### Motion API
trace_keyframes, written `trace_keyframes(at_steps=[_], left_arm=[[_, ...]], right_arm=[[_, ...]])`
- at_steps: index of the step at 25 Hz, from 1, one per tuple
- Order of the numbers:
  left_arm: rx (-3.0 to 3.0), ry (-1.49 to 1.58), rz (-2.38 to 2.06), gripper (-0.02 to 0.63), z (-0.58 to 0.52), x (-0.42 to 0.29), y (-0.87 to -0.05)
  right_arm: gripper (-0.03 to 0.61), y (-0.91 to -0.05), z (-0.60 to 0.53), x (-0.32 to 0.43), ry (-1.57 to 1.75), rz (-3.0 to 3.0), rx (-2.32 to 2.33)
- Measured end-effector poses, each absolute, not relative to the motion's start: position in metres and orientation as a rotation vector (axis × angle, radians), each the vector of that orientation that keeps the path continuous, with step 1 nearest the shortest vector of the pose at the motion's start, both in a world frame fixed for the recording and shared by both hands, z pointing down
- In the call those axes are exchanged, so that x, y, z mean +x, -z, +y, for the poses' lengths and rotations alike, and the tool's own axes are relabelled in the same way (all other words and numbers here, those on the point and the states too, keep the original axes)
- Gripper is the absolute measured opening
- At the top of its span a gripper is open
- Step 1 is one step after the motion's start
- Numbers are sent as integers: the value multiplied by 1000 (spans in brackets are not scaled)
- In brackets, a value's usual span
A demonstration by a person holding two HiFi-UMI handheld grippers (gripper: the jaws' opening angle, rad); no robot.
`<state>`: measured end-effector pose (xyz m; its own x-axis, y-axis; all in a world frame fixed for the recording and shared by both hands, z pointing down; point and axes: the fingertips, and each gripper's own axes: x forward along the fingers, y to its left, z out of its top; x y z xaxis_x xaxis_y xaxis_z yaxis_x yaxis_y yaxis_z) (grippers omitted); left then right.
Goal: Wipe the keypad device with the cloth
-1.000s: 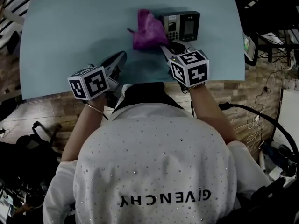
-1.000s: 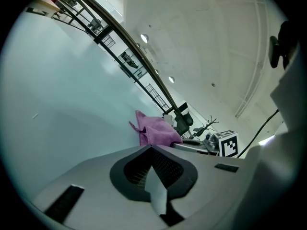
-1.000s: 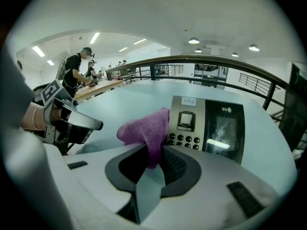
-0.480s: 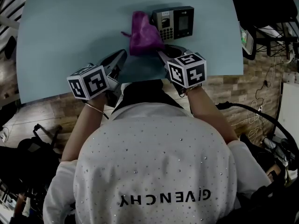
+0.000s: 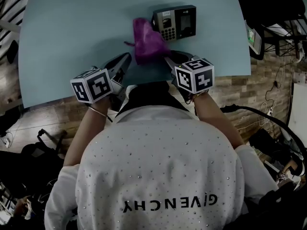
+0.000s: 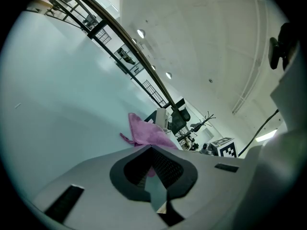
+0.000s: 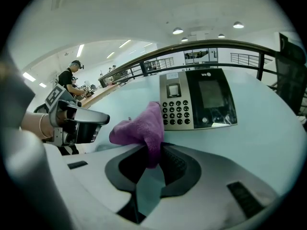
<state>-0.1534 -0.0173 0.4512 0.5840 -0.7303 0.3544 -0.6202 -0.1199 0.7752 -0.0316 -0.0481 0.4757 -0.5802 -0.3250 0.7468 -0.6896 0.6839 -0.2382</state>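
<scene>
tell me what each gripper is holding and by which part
The right gripper holds the purple cloth, pinched by one end between its jaws. The left gripper is shut, holding nothing.

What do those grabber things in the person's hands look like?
The left gripper and right gripper are light grey wedges with dark ribbed fingers. Each carries a white cube printed with black square markers. The person wears a white short-sleeved top with tiny studs and a thin bracelet.

We note the keypad device (image 5: 175, 22) on the table's (image 5: 72, 32) far side; the cloth (image 5: 147, 41) lies at its near left, apparently touching.
</scene>
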Motion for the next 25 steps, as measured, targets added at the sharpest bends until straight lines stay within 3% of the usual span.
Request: trace_keyframes(at_steps=[14, 25], left_arm=[[1911, 121, -1084, -6, -35, -136, -419], [2057, 211, -1177, -6, -71, -124, -335]], right_arm=[[64, -417, -56, 7, -637, -2333, 897], [63, -330, -116, 40, -495, -2562, 1074]])
